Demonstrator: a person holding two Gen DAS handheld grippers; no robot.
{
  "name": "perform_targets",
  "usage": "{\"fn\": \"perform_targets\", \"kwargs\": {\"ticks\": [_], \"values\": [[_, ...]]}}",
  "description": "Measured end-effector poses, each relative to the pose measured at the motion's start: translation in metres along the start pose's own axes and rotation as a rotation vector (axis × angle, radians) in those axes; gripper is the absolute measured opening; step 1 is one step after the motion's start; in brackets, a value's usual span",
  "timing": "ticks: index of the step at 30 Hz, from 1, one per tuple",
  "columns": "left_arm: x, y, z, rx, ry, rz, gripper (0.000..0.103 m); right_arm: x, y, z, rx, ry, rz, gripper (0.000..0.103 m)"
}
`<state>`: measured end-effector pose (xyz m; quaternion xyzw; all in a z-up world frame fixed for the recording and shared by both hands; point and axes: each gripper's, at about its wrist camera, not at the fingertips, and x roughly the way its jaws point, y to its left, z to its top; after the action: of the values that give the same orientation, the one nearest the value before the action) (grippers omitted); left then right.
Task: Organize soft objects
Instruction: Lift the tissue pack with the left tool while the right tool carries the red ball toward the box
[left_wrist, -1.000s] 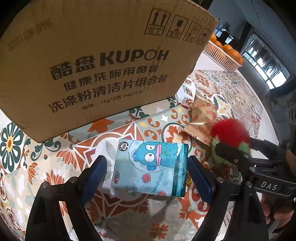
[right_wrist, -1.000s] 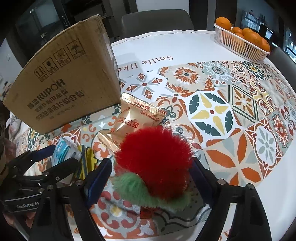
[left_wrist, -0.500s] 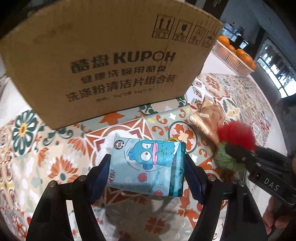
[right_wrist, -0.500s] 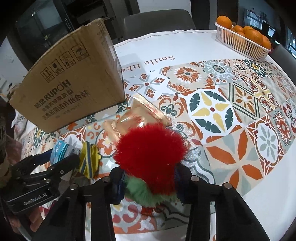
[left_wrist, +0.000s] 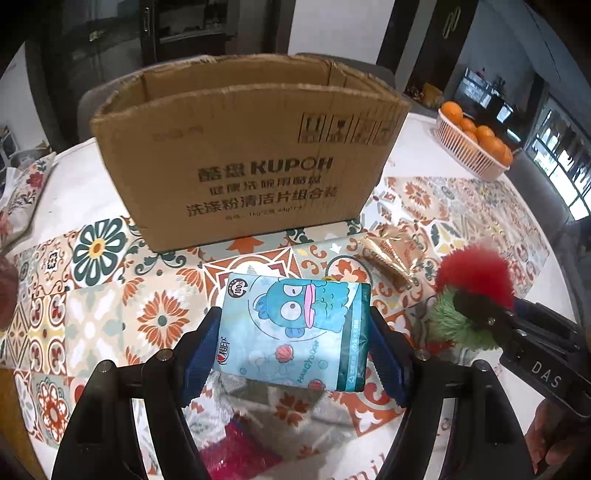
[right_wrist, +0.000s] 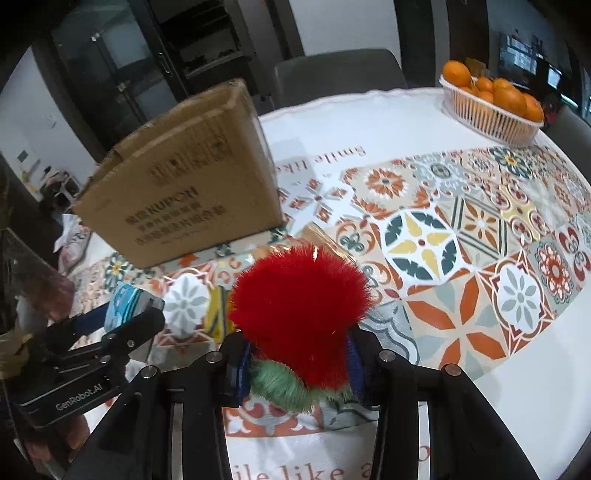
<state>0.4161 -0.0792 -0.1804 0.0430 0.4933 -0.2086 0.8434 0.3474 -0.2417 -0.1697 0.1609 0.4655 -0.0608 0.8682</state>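
My left gripper (left_wrist: 295, 354) is shut on a light-blue tissue pack (left_wrist: 299, 332) with a cartoon fish and holds it above the table, in front of the open cardboard box (left_wrist: 255, 177). My right gripper (right_wrist: 295, 365) is shut on a red and green fluffy plush (right_wrist: 299, 295) and holds it off the table. The plush also shows in the left wrist view (left_wrist: 472, 295), to the right of the pack. The pack shows at the left of the right wrist view (right_wrist: 125, 306). The box shows there too (right_wrist: 184, 184).
A gold snack packet (left_wrist: 391, 254) lies on the patterned tablecloth (right_wrist: 461, 240) to the right of the box. A basket of oranges (right_wrist: 491, 99) stands at the far right. A pink packet (left_wrist: 240, 454) lies under the left gripper. A yellow item (right_wrist: 218, 314) lies beside the plush.
Both grippers have closed on their objects, the left on the tissue pack and the right on the plush. Both have lifted them off the table; the box's open top now shows.
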Motion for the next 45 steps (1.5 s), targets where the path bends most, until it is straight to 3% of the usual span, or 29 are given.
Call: {"fn": "perform_targets", "kwargs": {"ticks": [4,24,45], "values": [[-0.019,0.000,-0.002,-0.020,-0.035,-0.002,0.075,-0.016,0.009,0.003,-0.029,-0.034,0.027,0.042],[-0.117,0.003,-0.009,-0.099,-0.231,0.127,0.075,-0.092,0.049,0.011,-0.152,-0.219,0.114,0.042],[-0.176,0.007,0.033,-0.074,-0.399,0.165,0.075,-0.134,0.079,0.061,-0.204,-0.370,0.215,0.042]]}}
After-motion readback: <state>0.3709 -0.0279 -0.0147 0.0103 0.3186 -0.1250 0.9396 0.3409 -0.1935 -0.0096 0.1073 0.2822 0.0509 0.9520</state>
